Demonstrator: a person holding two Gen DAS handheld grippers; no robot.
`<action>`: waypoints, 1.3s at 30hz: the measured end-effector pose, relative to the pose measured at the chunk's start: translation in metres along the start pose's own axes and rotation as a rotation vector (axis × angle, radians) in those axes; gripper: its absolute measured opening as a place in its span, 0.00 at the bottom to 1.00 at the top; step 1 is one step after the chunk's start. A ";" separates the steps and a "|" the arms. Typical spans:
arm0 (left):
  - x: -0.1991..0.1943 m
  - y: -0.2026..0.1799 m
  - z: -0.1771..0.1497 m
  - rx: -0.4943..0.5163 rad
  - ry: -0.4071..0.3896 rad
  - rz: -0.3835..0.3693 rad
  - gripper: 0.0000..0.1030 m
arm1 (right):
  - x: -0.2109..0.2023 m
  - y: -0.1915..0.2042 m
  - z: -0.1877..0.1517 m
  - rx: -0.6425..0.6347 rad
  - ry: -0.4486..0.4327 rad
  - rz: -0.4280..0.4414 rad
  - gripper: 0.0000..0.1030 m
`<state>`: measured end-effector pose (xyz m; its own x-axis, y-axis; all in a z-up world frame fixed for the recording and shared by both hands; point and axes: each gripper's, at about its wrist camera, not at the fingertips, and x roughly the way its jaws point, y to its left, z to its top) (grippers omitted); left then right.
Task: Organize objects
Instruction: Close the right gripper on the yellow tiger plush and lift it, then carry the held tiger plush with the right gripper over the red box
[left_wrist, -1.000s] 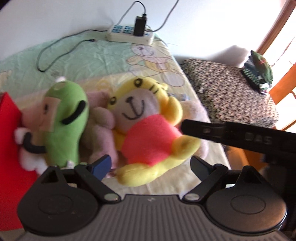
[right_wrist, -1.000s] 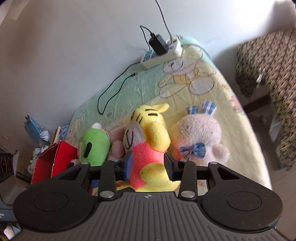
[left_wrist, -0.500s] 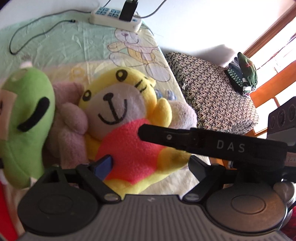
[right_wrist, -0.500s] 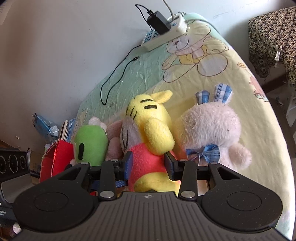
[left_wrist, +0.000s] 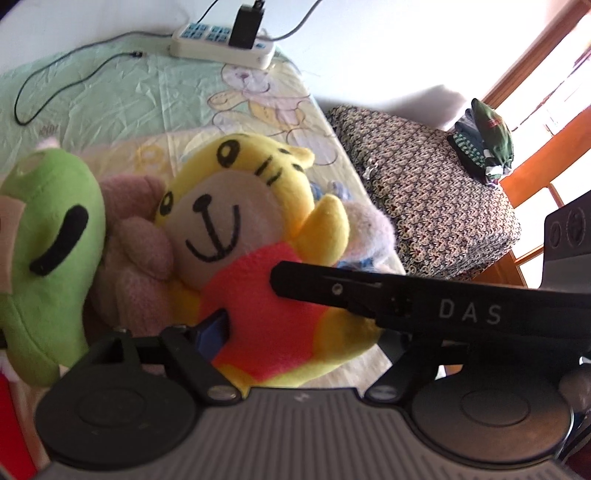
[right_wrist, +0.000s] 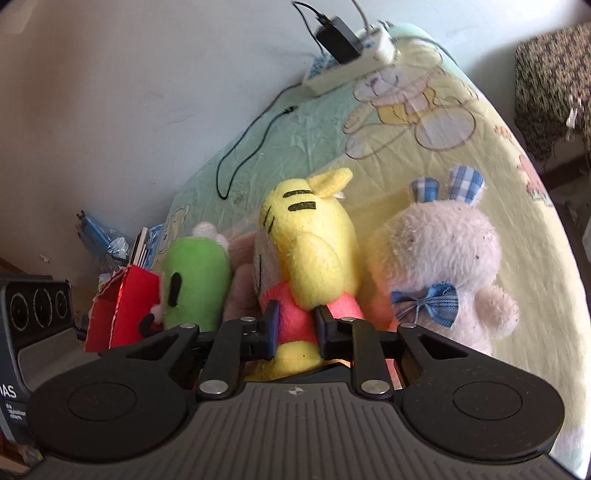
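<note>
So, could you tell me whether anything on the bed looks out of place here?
Yes: a white power strip with a black charger plugged in lies on the bed sheet near the wall, its cable trailing across the fabric, an odd place for it.

Bed (right_wrist: 524, 229) with plush toys (right_wrist: 443, 251)

The right gripper (right_wrist: 295, 328) has just been closing, and its jaws now pinch the red-shirted belly of the yellow tiger plush (right_wrist: 306, 254), where half a second earlier they stood wide on either side of it; the left gripper (left_wrist: 306, 332) has also been narrowing, its blue-padded finger (left_wrist: 212, 330) now pressed into the plush's (left_wrist: 236, 221) red shirt, though the other finger is hidden behind the right gripper's black finger (left_wrist: 369, 295); in the left wrist view that black finger reaches further across the red shirt than a second ago.
</note>
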<state>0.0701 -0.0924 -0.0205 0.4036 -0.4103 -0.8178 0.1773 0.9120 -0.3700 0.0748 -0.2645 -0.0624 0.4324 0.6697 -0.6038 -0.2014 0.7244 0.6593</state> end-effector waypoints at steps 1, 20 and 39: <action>-0.005 -0.003 -0.002 0.014 -0.015 0.003 0.79 | -0.004 0.003 -0.001 -0.011 -0.012 0.001 0.20; -0.088 -0.057 -0.038 0.198 -0.254 0.019 0.77 | -0.077 0.052 -0.035 -0.070 -0.251 0.046 0.20; -0.209 0.013 -0.071 0.143 -0.484 0.142 0.77 | -0.042 0.174 -0.042 -0.189 -0.294 0.254 0.20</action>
<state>-0.0757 0.0052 0.1138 0.7950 -0.2645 -0.5459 0.1979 0.9638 -0.1787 -0.0151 -0.1596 0.0588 0.5748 0.7755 -0.2614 -0.4792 0.5779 0.6606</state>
